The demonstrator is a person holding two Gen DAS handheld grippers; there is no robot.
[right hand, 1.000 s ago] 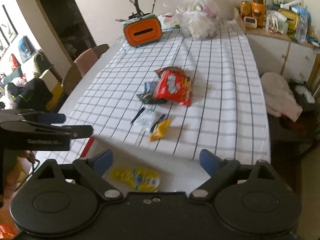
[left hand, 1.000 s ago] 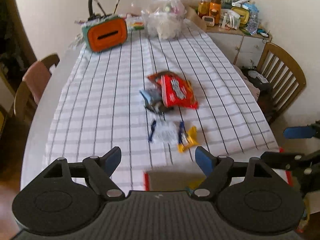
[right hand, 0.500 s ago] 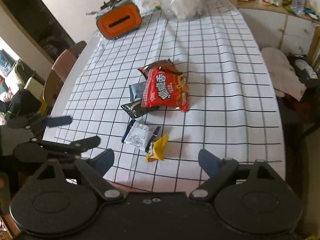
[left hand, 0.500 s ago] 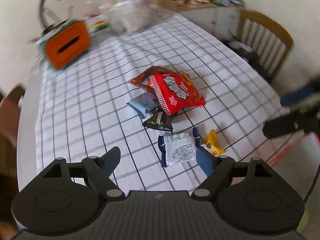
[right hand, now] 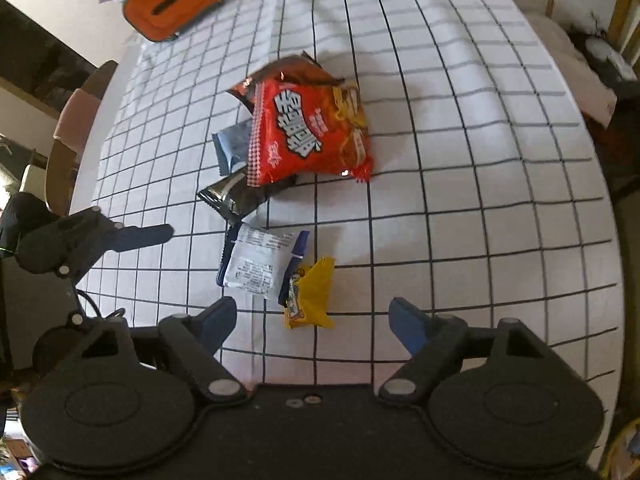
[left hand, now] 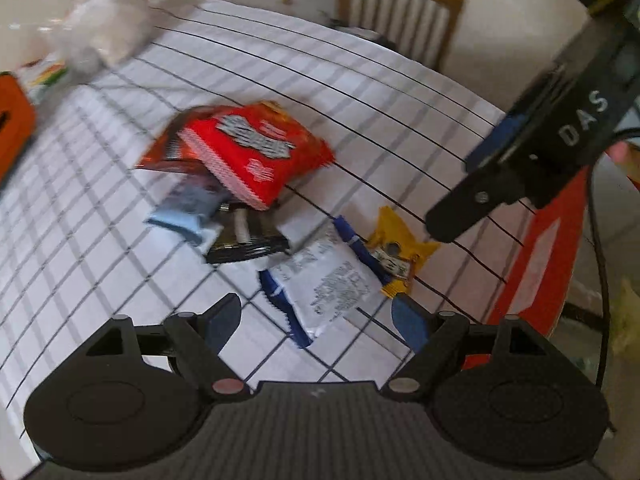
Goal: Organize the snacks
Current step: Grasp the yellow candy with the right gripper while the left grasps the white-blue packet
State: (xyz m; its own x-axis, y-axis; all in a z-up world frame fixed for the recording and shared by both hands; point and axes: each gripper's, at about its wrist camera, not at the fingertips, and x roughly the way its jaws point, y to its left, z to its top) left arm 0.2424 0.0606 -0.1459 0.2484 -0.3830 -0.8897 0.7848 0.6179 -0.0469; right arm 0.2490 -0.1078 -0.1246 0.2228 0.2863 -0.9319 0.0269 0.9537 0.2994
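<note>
The yellow snack packet is lying on the checked tablecloth at the near edge of the pile, its long axis running roughly away from you, slightly tilted. It is sitting just ahead of your right gripper, between the two blue fingertips and a bit left of centre. You are holding those jaws wide apart, gripping nothing. Touching the yellow packet's left side is the white-and-blue packet, partly overlapping it. That one is lying straight ahead of your left gripper, which is also spread wide and empty, long axis slanting away to the left in the left wrist view. So right is nearer yellow, left is nearer white; judging by that, each hand is lining up its own pick. Further out, the black packet, the pale blue packet and the big red chip bag are stacked loosely, well beyond both sets of fingers.
</note>
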